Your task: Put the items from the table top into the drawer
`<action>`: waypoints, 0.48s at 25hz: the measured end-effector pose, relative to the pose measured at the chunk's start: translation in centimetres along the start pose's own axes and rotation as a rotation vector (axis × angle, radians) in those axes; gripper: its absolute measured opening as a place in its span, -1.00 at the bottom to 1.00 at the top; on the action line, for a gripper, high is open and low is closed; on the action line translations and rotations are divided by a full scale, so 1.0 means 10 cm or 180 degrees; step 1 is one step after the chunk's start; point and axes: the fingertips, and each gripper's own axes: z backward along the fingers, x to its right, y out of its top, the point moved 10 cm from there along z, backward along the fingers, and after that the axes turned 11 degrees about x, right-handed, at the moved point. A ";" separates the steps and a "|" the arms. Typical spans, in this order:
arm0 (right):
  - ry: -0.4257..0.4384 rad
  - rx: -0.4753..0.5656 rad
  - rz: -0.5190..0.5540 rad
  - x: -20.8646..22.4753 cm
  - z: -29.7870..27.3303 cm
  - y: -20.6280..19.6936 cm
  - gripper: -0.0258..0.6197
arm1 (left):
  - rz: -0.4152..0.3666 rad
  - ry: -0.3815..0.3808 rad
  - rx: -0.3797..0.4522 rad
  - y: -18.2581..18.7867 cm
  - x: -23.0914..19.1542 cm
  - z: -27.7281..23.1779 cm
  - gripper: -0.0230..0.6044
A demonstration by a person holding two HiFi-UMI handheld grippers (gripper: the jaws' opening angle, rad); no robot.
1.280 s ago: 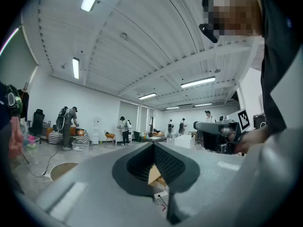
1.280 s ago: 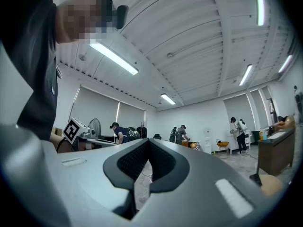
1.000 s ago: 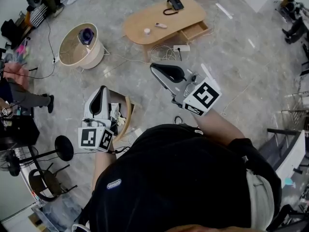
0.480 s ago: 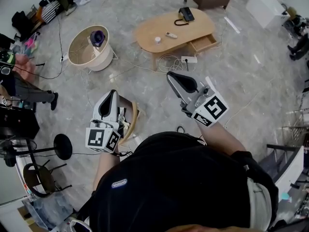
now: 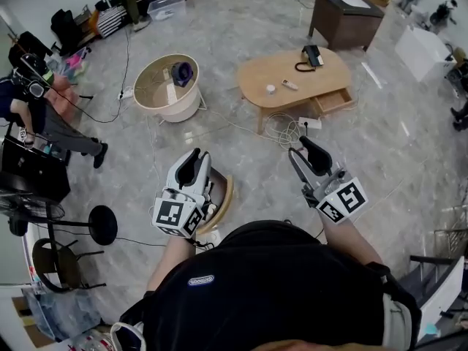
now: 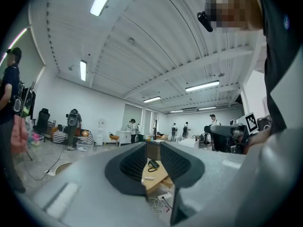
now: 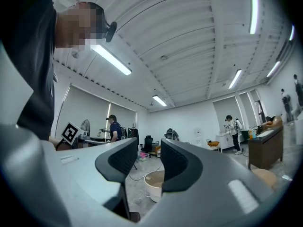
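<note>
The oval wooden table [image 5: 307, 72] stands a few steps ahead, its drawer [image 5: 334, 101] pulled open on the right. On top lie a black phone [image 5: 313, 55], a white remote [image 5: 290, 85] and a small white cup [image 5: 271, 89]. My left gripper [image 5: 191, 165] is held level and open with nothing in it; the table [image 6: 152, 173] shows through its jaws [image 6: 152, 151]. My right gripper [image 5: 310, 154] is also far from the table. Its jaws [image 7: 149, 156] have just been opening and stand apart with nothing between them.
A round cream basket [image 5: 157, 97] holding a purple thing sits on the floor left of the table. A power strip [image 5: 308, 123] and loose cables lie before the table. A curved wooden piece [image 5: 225, 194] is under my left gripper. A person [image 5: 40, 115] stands far left.
The head view has swung, so the table, basket and both grippers sit further right and lower in the picture. My left gripper has moved closer to the table.
</note>
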 end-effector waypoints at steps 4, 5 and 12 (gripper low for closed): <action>-0.0061 -0.0025 -0.0040 -0.14 -0.05 -0.09 -0.34 | 0.0036 -0.0036 -0.0041 -0.04 -0.22 0.09 -0.46; -0.0076 -0.0028 -0.0051 -0.17 -0.06 -0.12 -0.33 | 0.0043 -0.0041 -0.0058 -0.05 -0.26 0.11 -0.41; -0.0286 -0.0017 -0.0039 -0.31 -0.02 -0.20 -0.16 | 0.0113 -0.0212 -0.0188 -0.12 -0.48 0.15 -0.20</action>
